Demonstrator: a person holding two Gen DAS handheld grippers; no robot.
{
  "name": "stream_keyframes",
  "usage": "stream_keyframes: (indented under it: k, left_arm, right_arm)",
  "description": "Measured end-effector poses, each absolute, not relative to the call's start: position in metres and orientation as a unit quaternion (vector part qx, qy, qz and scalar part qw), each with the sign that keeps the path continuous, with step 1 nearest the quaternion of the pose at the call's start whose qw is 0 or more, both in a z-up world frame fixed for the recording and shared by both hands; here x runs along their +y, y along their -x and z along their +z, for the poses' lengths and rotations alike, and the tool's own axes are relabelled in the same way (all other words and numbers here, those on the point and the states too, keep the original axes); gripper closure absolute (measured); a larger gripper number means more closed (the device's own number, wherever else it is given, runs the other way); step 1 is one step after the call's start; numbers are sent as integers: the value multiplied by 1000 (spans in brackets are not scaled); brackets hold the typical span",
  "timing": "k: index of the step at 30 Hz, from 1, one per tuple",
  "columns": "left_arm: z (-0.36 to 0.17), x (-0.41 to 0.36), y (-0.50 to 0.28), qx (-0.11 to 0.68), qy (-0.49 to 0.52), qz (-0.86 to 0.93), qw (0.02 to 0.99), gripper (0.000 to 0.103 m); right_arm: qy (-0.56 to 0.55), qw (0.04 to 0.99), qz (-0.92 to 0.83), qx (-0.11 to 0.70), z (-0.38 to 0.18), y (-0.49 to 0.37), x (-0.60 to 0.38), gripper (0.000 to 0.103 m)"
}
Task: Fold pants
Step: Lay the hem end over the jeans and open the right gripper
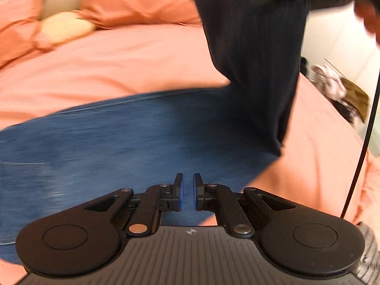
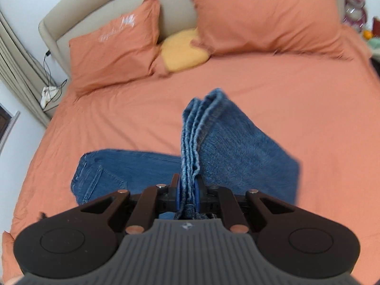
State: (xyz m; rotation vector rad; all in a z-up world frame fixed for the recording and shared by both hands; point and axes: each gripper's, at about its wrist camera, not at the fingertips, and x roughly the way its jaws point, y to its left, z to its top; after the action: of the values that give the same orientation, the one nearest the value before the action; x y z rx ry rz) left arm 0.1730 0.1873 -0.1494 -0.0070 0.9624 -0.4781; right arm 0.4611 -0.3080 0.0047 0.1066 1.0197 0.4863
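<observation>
Right wrist: right hand-held gripper (image 2: 187, 190) clamps jeans (image 2: 237, 142); two orange pillows (image 2: 261, 16); left hand-held gripper (image 1: 188, 191) together, empty.

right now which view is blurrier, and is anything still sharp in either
Left wrist view: heavy motion smear over the jeans and bedding; only the left gripper is crisp. Right wrist view: milder blur, stitching readable on the denim clamped in the right gripper, fisheye bending the headboard.
</observation>
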Motion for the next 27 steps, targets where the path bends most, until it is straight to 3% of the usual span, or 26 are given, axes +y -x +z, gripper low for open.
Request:
stream_keyframes:
  k: [14, 17, 19, 22, 23, 27]
  left_arm:
    - [-154, 280, -170, 457, 96, -169, 868, 95]
    - [-161, 300, -167, 457, 131, -167, 864, 86]
    - [-165, 303, -170, 459, 158, -172, 857, 84]
    - [-167, 308, -178, 458, 203, -170, 849, 55]
    - [-168, 308, -181, 457, 217, -167, 846, 50]
    - [-176, 306, -203, 463, 261, -168, 830, 44]
  right_arm:
    - [-58, 775, 205, 595, -201, -468, -188, 96]
    - [-65, 776, 189, 598, -220, -463, -188, 94]
    - [-69, 777, 189, 596, -225, -461, -188, 87]
    - [-84, 780, 194, 589, -219, -458, -194, 74]
    - [-83, 783, 194, 585, -214, -456, -196, 69]
    - [-72, 806, 185, 557, -189, -455, -219, 69]
